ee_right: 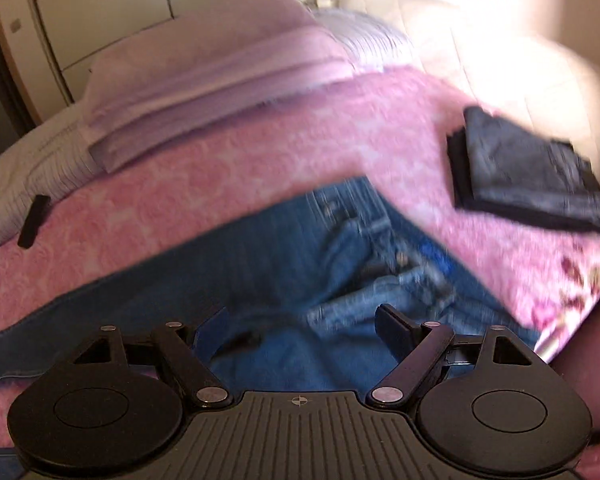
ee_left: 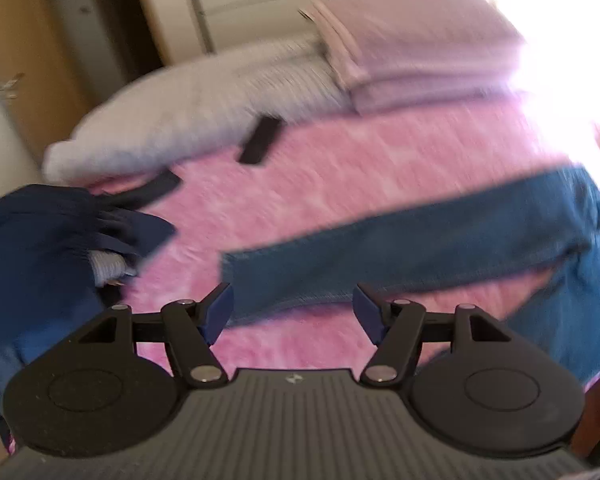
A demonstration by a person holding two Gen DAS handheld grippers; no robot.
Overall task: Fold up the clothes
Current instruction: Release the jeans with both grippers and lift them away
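A pair of blue jeans (ee_left: pixel 400 252) lies spread on the pink bedspread (ee_left: pixel 340 160). In the left wrist view one leg runs from right to the hem near my left gripper (ee_left: pixel 292 314), which is open and empty just above the hem. In the right wrist view the jeans (ee_right: pixel 300 264) show their waistband and fly. My right gripper (ee_right: pixel 300 330) is open and empty over the waist area. Both views are blurred.
A heap of dark blue clothes (ee_left: pixel 40 248) lies at the left. A folded grey-black garment (ee_right: pixel 528 176) sits at the right. A folded lilac blanket (ee_right: pixel 204 80) and a grey pillow (ee_left: pixel 188 112) lie at the bed's head. A black remote (ee_left: pixel 260 140) lies near the pillow.
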